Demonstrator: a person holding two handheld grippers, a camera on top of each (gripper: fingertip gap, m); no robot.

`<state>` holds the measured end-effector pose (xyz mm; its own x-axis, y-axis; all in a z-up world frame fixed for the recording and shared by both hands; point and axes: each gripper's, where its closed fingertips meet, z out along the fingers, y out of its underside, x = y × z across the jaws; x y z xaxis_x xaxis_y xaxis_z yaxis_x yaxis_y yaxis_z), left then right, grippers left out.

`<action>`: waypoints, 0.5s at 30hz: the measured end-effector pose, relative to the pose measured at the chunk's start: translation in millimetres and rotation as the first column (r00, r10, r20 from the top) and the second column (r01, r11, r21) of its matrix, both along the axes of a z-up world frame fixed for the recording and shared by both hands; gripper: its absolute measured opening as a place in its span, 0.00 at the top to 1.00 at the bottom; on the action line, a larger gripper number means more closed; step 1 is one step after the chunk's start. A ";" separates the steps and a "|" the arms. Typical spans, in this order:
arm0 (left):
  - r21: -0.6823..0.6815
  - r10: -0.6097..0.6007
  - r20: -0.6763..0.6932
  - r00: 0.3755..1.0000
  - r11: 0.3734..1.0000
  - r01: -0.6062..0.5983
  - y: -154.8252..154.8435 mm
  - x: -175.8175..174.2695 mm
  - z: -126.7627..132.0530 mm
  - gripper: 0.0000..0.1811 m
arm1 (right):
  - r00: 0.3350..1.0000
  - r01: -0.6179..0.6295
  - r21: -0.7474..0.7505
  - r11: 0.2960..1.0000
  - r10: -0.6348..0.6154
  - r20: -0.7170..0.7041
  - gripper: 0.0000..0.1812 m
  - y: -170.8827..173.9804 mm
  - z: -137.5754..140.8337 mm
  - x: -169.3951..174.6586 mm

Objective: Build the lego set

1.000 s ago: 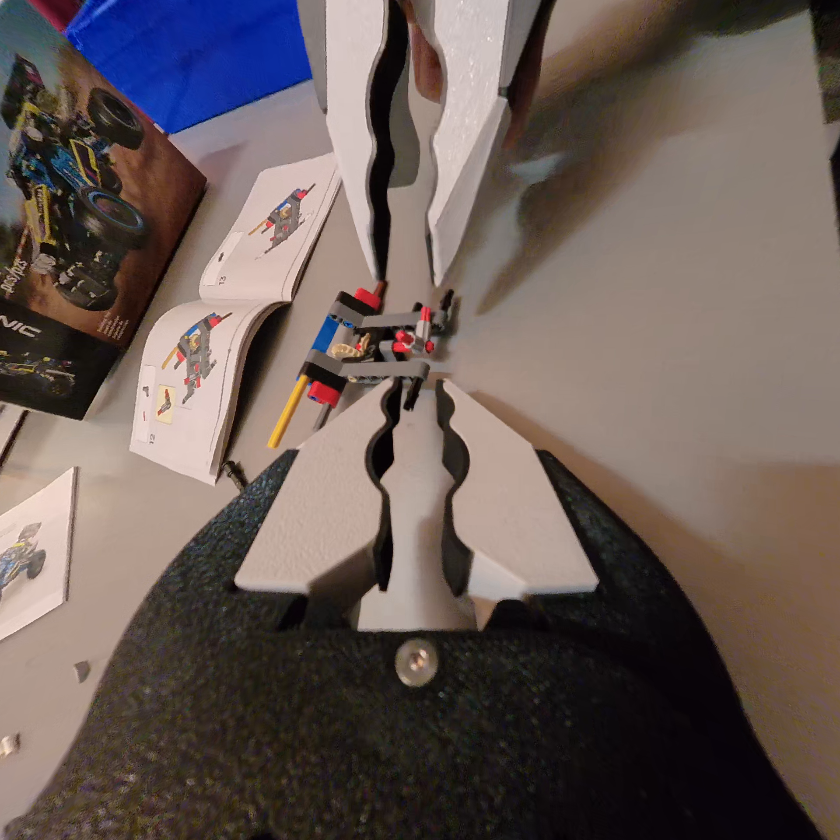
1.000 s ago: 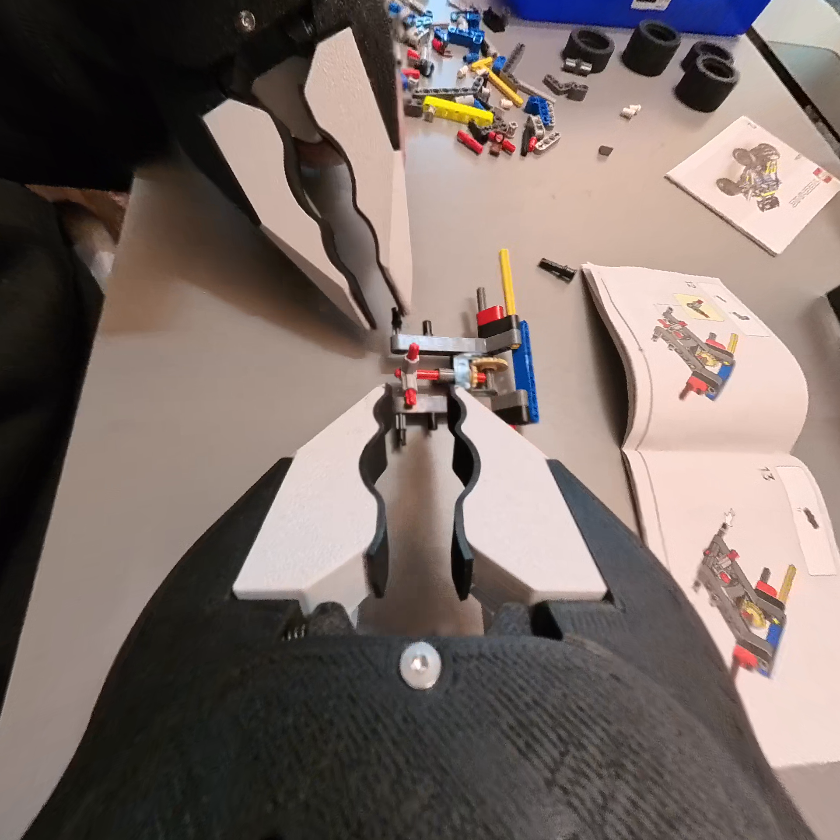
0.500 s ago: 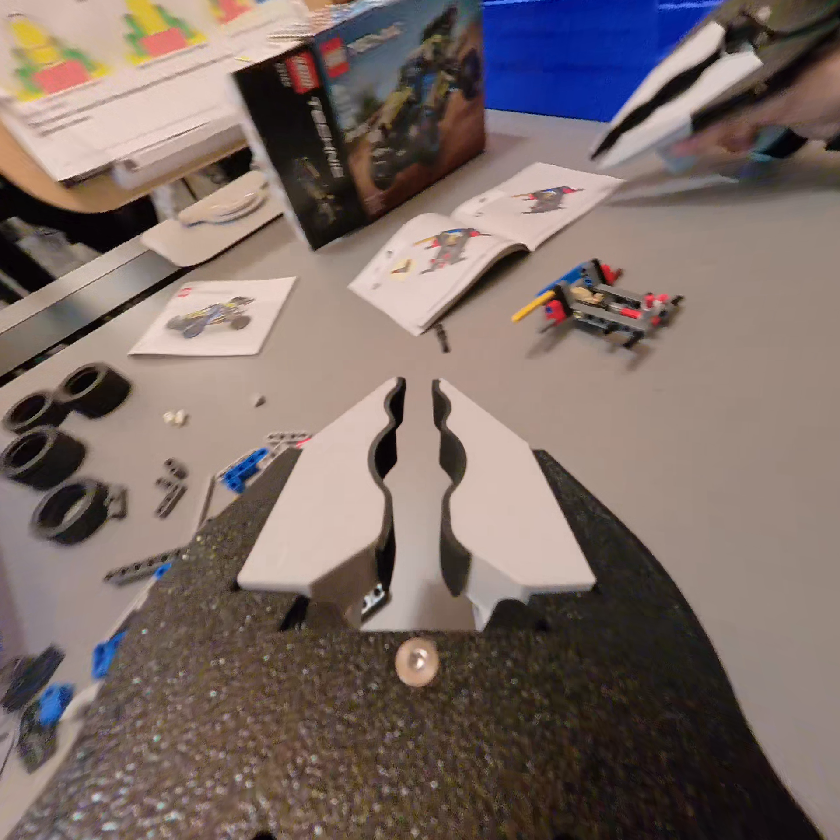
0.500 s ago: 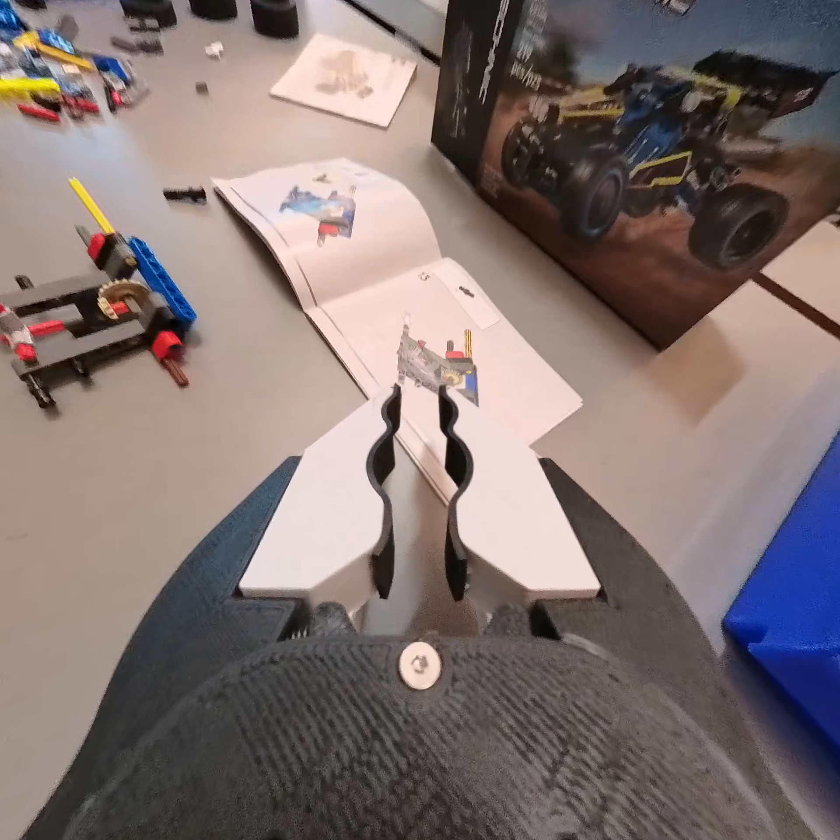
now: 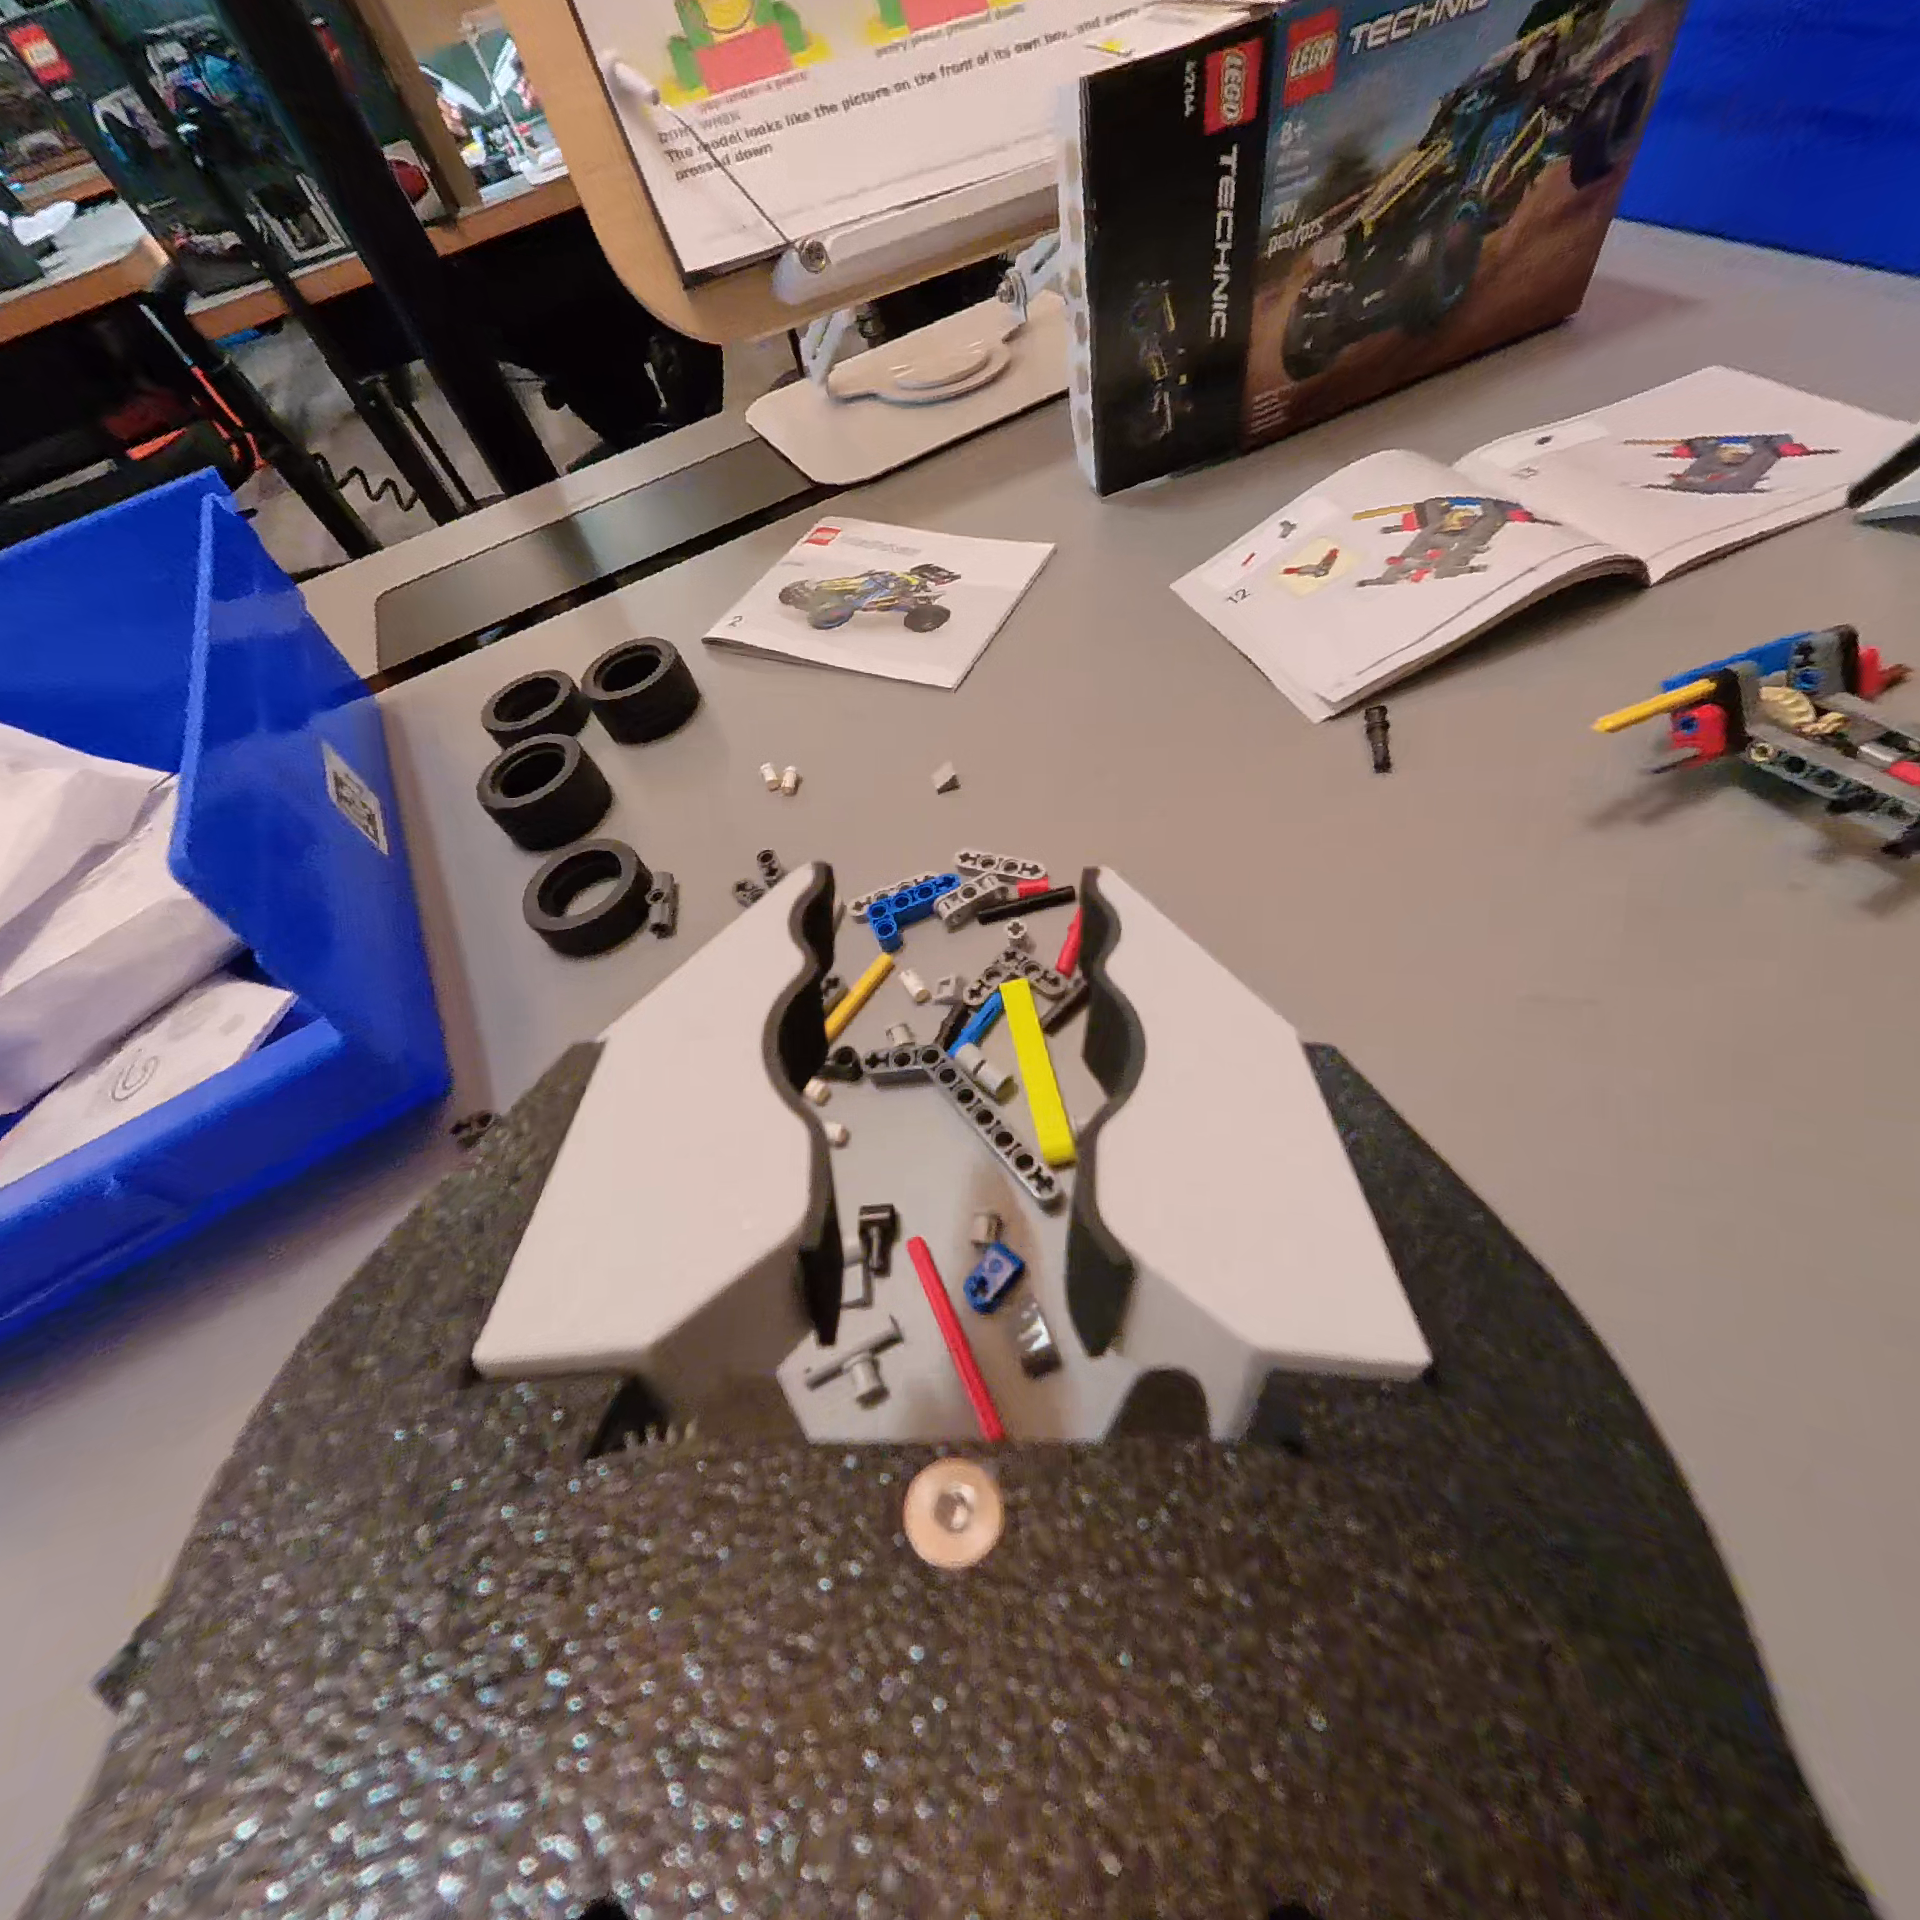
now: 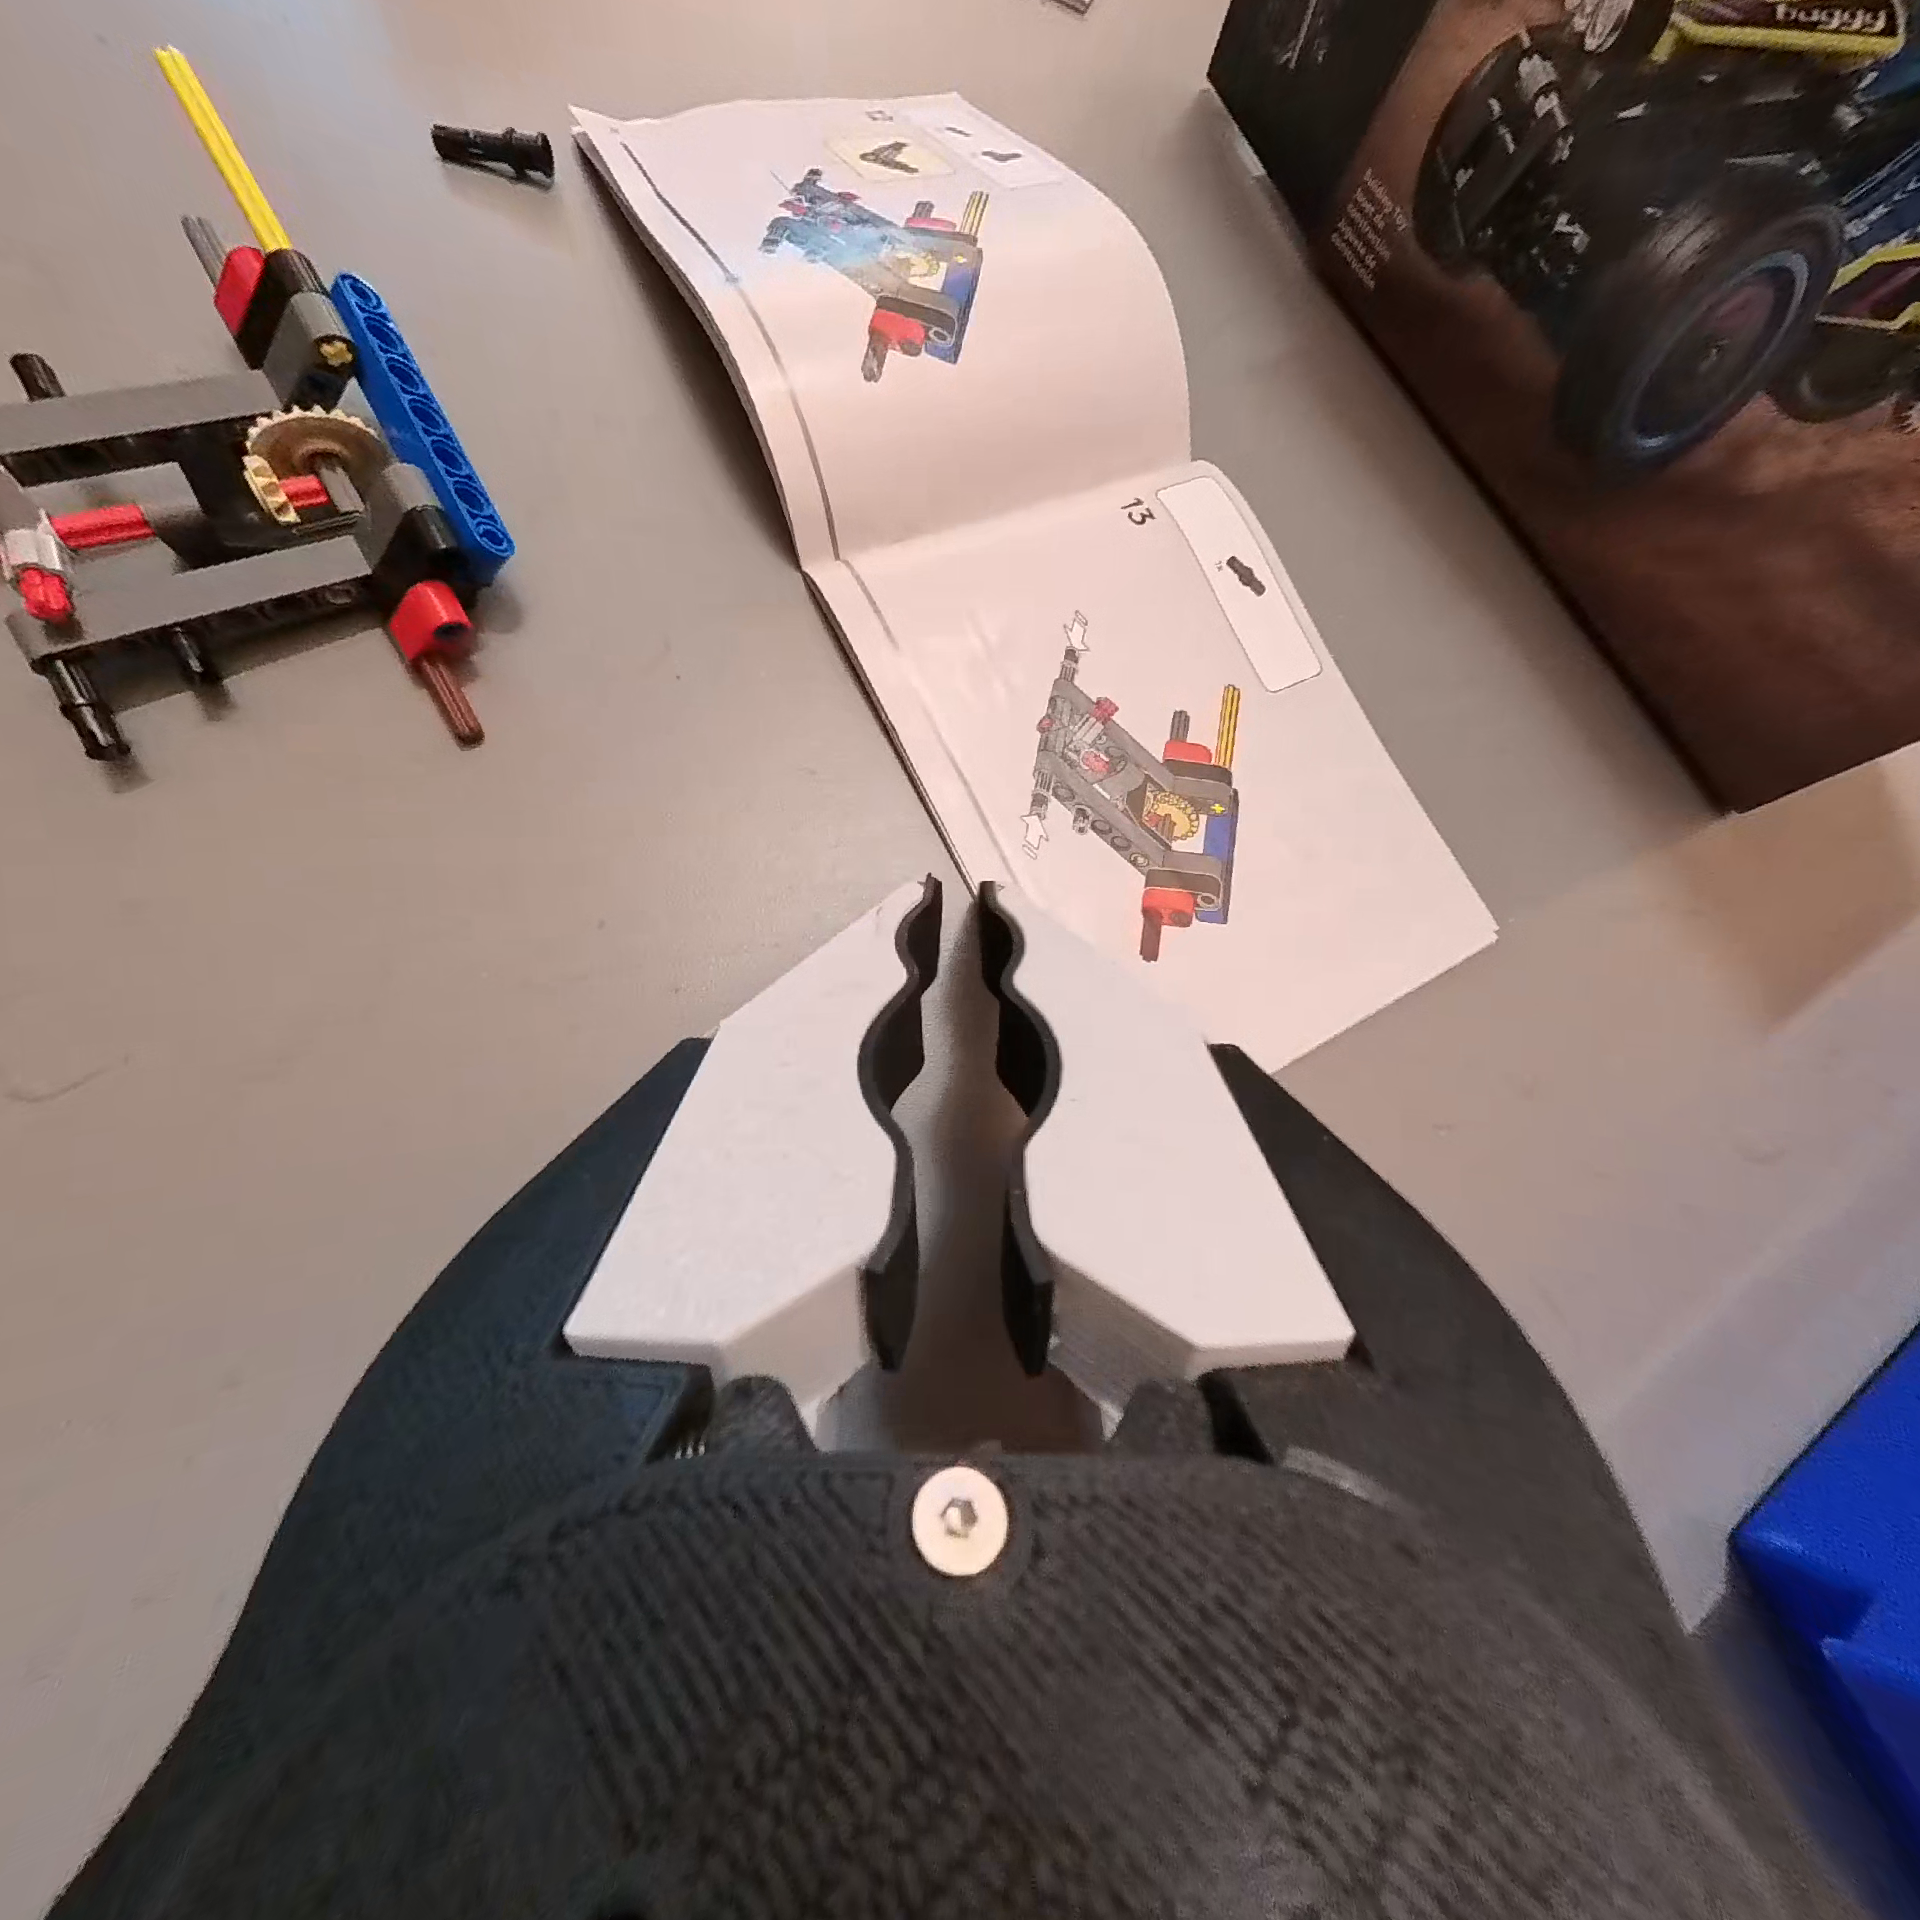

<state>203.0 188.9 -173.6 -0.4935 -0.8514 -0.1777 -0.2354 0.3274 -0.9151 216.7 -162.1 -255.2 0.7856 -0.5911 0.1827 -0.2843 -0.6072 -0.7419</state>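
With your left gripper (image 5: 956,883) spread wide and empty over the loose parts (image 5: 966,1039) near the table's (image 5: 1558,1143) bin-side edge, and the right gripper (image 6: 961,899) narrow and empty by the manual (image 6: 1039,582), check the pictured piece first, then pinch only that one for the chassis (image 6: 249,488).

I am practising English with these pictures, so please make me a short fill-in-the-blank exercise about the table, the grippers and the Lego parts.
1. The left gripper hangs open above a pile of loose ____.
2. Beside the blue bin lie ____ black tyres.
3. The instruction booklet lies ____ on the table.
4. The long beam on the partly built model is ____ in colour.

Missing words: pieces; four; open; blue
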 end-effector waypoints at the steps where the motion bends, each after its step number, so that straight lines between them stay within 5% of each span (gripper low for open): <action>1: 0.006 -0.007 -0.006 1.000 1.000 0.007 -1.7 1.0 -1.3 0.76 | 1.000 -0.003 -0.001 1.000 0.003 0.000 0.98 0.5 -0.2 -0.3; 11: 0.049 -0.224 -0.171 0.959 0.971 0.235 -75.1 -5.0 -38.1 0.81 | 1.000 -0.020 -0.002 1.000 0.020 -0.006 1.00 2.2 -1.0 -2.4; 15: 0.179 -0.135 -0.197 0.971 0.969 0.171 -65.6 2.3 -50.0 0.82 | 1.000 -0.020 -0.004 1.000 0.020 -0.004 1.00 2.2 -1.0 -2.5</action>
<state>205.3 123.3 -223.6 -0.6546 -0.7211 -0.2268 -0.3248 0.5392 -0.7770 214.1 -159.9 -256.2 0.7981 -0.5744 0.1822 -0.2745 -0.6157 -0.7386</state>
